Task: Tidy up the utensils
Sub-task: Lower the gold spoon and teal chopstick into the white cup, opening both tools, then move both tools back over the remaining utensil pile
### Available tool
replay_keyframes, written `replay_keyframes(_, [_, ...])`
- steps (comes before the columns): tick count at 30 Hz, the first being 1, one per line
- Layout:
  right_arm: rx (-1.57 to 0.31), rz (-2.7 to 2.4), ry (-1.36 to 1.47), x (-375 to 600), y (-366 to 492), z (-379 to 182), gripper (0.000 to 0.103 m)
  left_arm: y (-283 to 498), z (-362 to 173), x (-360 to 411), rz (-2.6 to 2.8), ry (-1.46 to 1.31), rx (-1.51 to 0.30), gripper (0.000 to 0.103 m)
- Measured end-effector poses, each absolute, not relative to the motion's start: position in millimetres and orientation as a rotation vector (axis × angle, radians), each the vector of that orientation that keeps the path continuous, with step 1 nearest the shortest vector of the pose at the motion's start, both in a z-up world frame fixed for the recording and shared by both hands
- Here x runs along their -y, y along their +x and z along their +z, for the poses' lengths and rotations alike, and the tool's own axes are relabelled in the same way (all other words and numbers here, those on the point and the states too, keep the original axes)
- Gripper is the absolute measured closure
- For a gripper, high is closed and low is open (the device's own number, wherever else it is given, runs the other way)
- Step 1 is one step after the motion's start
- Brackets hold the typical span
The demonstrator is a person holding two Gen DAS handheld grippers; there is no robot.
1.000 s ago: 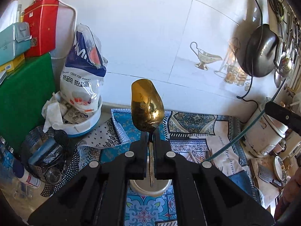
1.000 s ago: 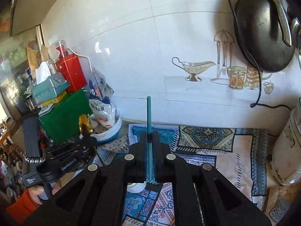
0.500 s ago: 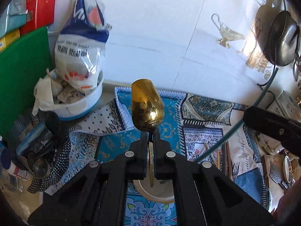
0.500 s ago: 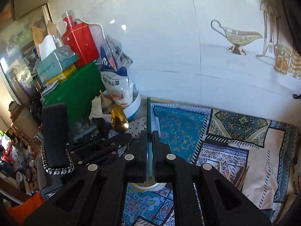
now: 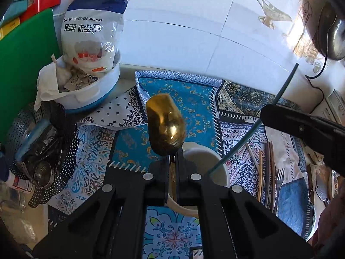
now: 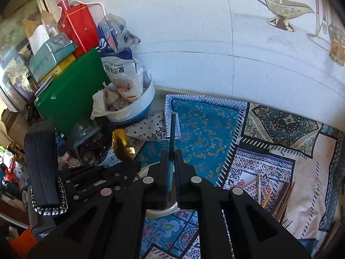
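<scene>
Your left tongs (image 5: 172, 161) grip the shiny gold metal spoon (image 5: 165, 127) bowl-up, your right tongs (image 6: 171, 164) the thin teal stick (image 6: 172, 138), both handle-down over the cream ceramic cup (image 5: 207, 161).

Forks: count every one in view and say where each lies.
1 for sure: a fork lies on the cloth at the right, beside the chopsticks, with only its tines showing in the right wrist view. Others may be hidden behind the grippers.

gripper bodies hide much of the cream cup (image 5: 207, 164) and spoon handle (image 5: 172, 172).
</scene>
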State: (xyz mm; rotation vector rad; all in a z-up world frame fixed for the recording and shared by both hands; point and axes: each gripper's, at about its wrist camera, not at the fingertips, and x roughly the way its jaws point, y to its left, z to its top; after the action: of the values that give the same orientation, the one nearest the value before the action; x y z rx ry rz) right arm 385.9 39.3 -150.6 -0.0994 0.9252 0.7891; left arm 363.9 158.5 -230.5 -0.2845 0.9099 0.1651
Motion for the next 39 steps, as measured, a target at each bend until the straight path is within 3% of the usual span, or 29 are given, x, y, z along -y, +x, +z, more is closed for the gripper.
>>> replay_keyframes(11, [-0.903, 0.775, -0.089, -29, 379, -134, 0.096, 344, -198, -150, 0.152, -0.238, -0.853, 0.099])
replay_keyframes(22, [-0.819, 0.693, -0.097, 8, 351, -111, 0.083, 320, -164, -124, 0.104, -0.191, -0.793, 0.095])
replay_keyframes(27, [-0.796, 0.615, -0.088, 39, 341, -108, 0.074, 317, -157, -106, 0.06, -0.175, -0.78, 0.088])
replay_keyframes(33, [-0.806, 0.517, -0.059, 82, 337, -113, 0.072, 322, -159, -76, -0.007, -0.167, -0.79, 0.072])
replay_keyframes(39, [-0.841, 0.412, -0.027, 126, 337, -129, 0.072, 340, -177, -42, -0.079, -0.147, -0.852, 0.069])
